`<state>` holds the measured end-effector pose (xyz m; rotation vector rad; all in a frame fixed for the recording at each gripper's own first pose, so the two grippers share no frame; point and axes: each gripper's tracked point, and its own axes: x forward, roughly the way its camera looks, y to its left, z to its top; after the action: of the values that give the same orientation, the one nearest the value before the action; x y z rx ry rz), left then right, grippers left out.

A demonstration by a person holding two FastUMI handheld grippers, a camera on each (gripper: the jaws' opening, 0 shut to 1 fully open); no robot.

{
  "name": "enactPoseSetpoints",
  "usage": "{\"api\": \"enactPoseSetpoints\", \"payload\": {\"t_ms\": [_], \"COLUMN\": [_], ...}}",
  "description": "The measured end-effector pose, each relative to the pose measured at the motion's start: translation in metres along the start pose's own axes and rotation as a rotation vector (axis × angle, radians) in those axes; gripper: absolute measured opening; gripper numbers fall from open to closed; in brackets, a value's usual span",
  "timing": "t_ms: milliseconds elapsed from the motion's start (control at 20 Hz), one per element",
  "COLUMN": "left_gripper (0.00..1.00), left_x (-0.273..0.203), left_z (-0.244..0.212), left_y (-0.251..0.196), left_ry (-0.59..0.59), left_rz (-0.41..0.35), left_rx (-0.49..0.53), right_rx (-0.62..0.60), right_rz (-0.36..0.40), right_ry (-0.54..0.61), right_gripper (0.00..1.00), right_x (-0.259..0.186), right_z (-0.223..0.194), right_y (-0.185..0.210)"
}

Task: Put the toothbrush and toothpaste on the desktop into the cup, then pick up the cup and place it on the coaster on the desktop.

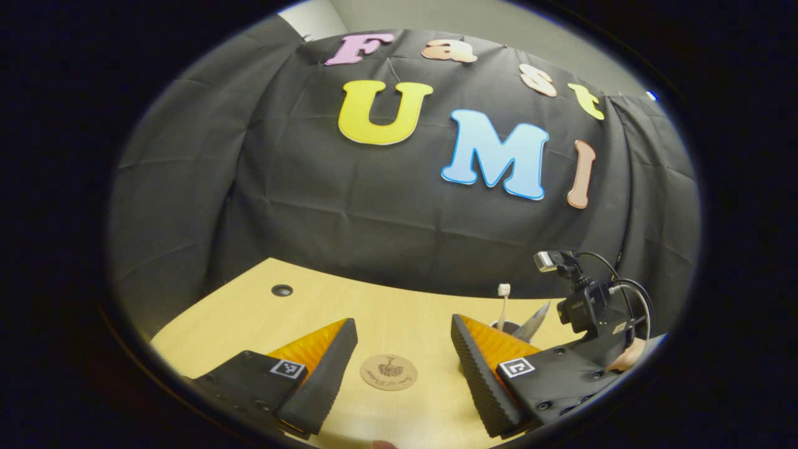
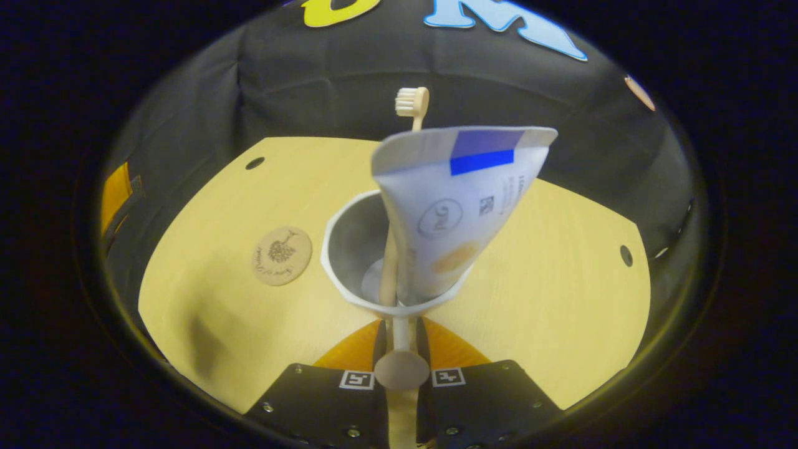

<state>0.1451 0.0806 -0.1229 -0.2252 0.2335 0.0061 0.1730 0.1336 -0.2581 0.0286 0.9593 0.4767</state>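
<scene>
A white cup holds a cream toothbrush and a white and blue toothpaste tube, both standing up out of it. My right gripper is shut on the cup's handle. Whether the cup rests on the desk I cannot tell. The round cork coaster lies to the cup's left. In the left gripper view my left gripper hangs open over the desk, with the coaster lying between its fingers. Behind its right finger stand the toothbrush, the tube and the right gripper.
The light wooden desk has small round holes near its far corners. Black cloth walls it in at the back. A hand holds the right gripper at the desk's right edge.
</scene>
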Motion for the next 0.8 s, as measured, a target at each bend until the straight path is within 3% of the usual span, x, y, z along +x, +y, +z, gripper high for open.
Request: {"api": "enactPoseSetpoints", "payload": {"t_ms": [100,300,450,800], "left_gripper": [0.93,1.00,0.97,0.96], "left_x": [-0.006,-0.020,-0.030,-0.049], "left_z": [0.005,0.011,0.013,0.017], "left_y": [0.017,0.057,0.085,0.139], "left_ry": [-0.006,-0.017,-0.022,-0.025], "left_rz": [0.013,0.044,0.067,0.104], "left_rx": [0.003,-0.002,-0.018,-0.030], "right_rx": [-0.013,-0.032,-0.052,-0.083], "right_rz": [0.012,0.032,0.044,0.063], "right_ry": [-0.002,0.006,0.012,0.037], "right_gripper": [0.18,0.18,0.18,0.18], "right_x": [-0.008,-0.020,-0.037,-0.018], "right_z": [0.011,0.030,0.048,0.050], "right_y": [0.013,0.041,0.059,0.100]}}
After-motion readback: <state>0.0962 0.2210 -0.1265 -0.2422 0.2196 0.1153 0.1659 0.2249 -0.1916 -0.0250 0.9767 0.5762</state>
